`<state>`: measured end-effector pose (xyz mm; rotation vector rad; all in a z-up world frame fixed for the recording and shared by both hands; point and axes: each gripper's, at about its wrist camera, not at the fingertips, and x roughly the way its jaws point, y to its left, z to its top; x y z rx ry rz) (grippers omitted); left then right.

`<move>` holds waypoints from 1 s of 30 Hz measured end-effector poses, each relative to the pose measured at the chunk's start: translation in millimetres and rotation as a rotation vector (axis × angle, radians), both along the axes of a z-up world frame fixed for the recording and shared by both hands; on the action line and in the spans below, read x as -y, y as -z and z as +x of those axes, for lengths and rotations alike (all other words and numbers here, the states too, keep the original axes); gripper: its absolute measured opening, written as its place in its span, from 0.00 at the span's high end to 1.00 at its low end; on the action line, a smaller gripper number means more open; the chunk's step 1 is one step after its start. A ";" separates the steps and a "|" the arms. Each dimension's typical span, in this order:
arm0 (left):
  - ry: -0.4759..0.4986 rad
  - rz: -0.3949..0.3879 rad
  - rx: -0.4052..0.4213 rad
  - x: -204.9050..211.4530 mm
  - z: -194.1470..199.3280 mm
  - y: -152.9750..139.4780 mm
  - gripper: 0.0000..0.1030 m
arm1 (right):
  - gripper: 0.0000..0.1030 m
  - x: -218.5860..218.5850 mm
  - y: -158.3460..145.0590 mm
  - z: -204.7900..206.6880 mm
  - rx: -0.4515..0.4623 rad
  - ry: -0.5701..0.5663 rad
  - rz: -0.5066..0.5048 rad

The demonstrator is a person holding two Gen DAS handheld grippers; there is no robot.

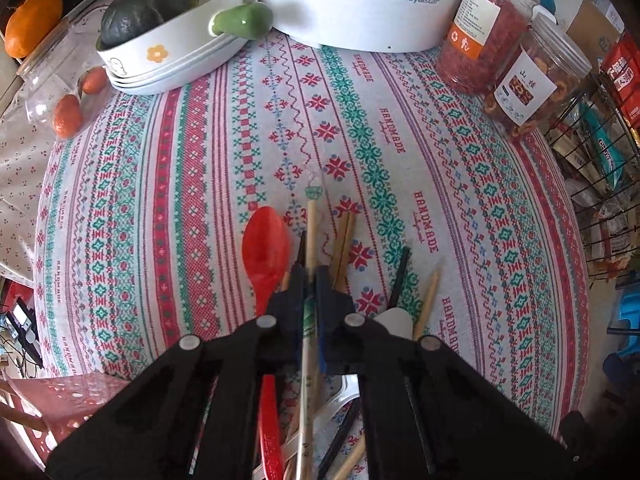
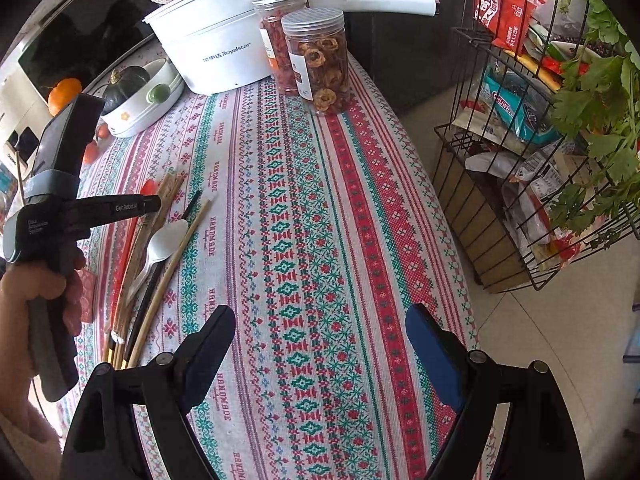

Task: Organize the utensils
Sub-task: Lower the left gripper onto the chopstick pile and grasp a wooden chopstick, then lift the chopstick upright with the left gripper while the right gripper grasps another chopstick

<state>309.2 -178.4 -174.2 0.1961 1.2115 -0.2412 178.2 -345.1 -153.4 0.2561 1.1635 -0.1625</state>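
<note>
My left gripper (image 1: 308, 280) is shut on a paper-wrapped chopstick pair (image 1: 311, 236) with a green tip, held over the utensil pile. The pile lies on the patterned tablecloth (image 1: 200, 160): a red plastic spoon (image 1: 265, 248), wooden chopsticks (image 1: 344, 240), a black chopstick (image 1: 400, 276), a bamboo stick (image 1: 428, 300) and a white spoon (image 1: 396, 320). In the right wrist view the left gripper (image 2: 154, 204) reaches over the same pile, with the white spoon (image 2: 164, 242) and a bamboo chopstick (image 2: 176, 252) beside it. My right gripper (image 2: 320, 344) is open and empty above the cloth.
A white Royalstar pot (image 1: 360, 0) and two jars (image 1: 492, 28) stand at the back. A white dish with a green squash (image 1: 148, 12) is at back left, next to small oranges (image 1: 68, 116). A wire snack rack (image 2: 520, 140) stands off the table's right edge.
</note>
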 end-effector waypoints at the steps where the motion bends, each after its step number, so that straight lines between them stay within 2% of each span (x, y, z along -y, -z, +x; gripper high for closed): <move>1: 0.010 -0.007 0.011 -1.3 -3.6 -3.7 0.95 | 0.14 -0.2 0.4 0.4 -0.002 0.000 -0.004; 11: 0.102 -0.091 0.157 -32.0 -79.2 -65.1 0.95 | 0.14 -13.0 -2.3 3.5 0.003 -0.015 0.011; 15: 0.112 -0.157 0.234 -57.8 -110.1 -88.1 0.95 | 0.14 -27.3 0.2 4.1 -0.005 -0.037 0.002; 19: 0.115 -0.204 0.295 -85.2 -135.3 -110.7 0.95 | 0.14 -39.6 3.1 8.7 -0.010 -0.048 0.046; 26: 0.081 -0.243 0.424 -135.6 -169.8 -125.9 0.95 | 0.14 -58.4 16.0 26.9 -0.026 -0.027 0.124; 30: 0.067 -0.260 0.441 -152.0 -174.1 -125.3 0.95 | 0.18 -75.8 25.1 40.6 -0.036 -0.040 0.134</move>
